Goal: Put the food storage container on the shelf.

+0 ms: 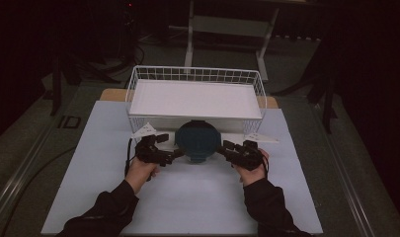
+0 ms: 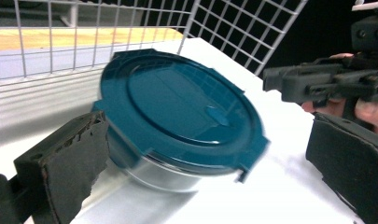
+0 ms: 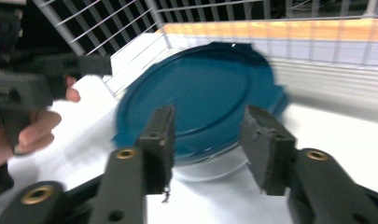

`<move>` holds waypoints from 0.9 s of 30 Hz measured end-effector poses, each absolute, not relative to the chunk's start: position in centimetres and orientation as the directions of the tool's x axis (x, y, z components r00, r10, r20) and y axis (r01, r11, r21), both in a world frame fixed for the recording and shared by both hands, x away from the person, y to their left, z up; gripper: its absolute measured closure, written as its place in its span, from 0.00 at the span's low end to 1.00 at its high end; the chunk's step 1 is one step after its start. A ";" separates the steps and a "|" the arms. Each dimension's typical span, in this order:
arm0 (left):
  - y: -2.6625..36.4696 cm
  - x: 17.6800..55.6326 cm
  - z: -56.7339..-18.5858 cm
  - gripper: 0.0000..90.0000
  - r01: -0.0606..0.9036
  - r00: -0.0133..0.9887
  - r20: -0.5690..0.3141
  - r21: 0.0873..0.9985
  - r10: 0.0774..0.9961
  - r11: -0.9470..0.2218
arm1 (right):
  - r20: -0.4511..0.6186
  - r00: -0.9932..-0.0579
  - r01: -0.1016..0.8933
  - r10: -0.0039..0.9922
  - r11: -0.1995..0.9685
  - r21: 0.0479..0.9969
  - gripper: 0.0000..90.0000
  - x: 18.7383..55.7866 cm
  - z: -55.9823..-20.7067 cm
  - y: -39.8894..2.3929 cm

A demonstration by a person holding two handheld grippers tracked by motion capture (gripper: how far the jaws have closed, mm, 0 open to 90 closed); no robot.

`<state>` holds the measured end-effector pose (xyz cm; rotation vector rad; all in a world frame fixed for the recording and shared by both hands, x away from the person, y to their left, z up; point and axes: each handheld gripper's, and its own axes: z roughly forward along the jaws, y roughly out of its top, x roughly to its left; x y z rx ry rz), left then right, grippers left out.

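My left gripper point(image 1: 174, 148) stands wide, its jaws either side of the round clear container with the dark teal plastic lid point(image 1: 197, 140); one pad point(image 2: 74, 163) sits just beside the lid's rim, and I cannot tell whether it touches. My right gripper point(image 1: 223, 147) is narrower, jaws apart, pointing at the container's other side with nothing pressed between its pads point(image 3: 266, 140). The container rests on the white table sheet point(image 1: 187, 197), just in front of the white wire basket point(image 1: 195, 74).
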<state>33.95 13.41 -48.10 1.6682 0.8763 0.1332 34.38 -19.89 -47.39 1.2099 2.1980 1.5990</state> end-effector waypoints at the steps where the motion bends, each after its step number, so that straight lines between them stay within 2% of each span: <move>1: 13.4 33.9 -48.1 0.00 0.471 0.711 -0.359 0.882 0.605 -0.030 | 0.312 -0.658 0.508 0.686 0.098 0.856 0.64 34.4 -47.4 -19.9; 2: 13.7 33.1 -47.5 0.00 0.456 0.724 -0.341 0.889 0.600 -0.045 | 0.301 -0.675 0.508 0.674 0.128 0.852 0.71 33.3 -47.3 -19.3; 4: 14.0 32.2 -47.1 0.00 0.442 0.735 -0.327 0.895 0.594 -0.054 | 0.316 -0.688 0.519 0.654 0.139 0.843 0.75 32.7 -47.5 -18.8; 8: 14.7 30.6 -46.7 0.00 0.433 0.741 -0.315 0.899 0.594 -0.064 | 0.316 -0.710 0.534 0.629 0.189 0.824 0.92 31.5 -48.1 -17.7; 9: 14.8 30.4 -46.7 0.00 0.434 0.741 -0.318 0.899 0.592 -0.060 | 0.315 -0.718 0.539 0.620 0.210 0.816 0.95 31.3 -48.3 -17.3; 11: 14.8 30.4 -46.7 0.00 0.434 0.741 -0.318 0.899 0.592 -0.060 | 0.307 -0.723 0.538 0.619 0.225 0.812 0.95 31.2 -48.4 -17.0; 12: 15.2 29.3 -46.9 0.00 0.424 0.747 -0.296 0.902 0.595 -0.085 | 0.318 -0.736 0.548 0.598 0.250 0.798 1.00 31.1 -48.8 -16.3; 22: 16.2 26.7 -48.0 0.00 0.409 0.743 -0.269 0.907 0.612 -0.098 | 0.308 -0.728 0.560 0.612 0.272 0.783 1.00 32.0 -49.9 -14.6; 27: 17.2 25.6 -48.5 0.00 0.389 0.722 -0.215 0.912 0.657 -0.129 | 0.330 -0.717 0.568 0.615 0.240 0.787 1.00 32.9 -50.1 -14.7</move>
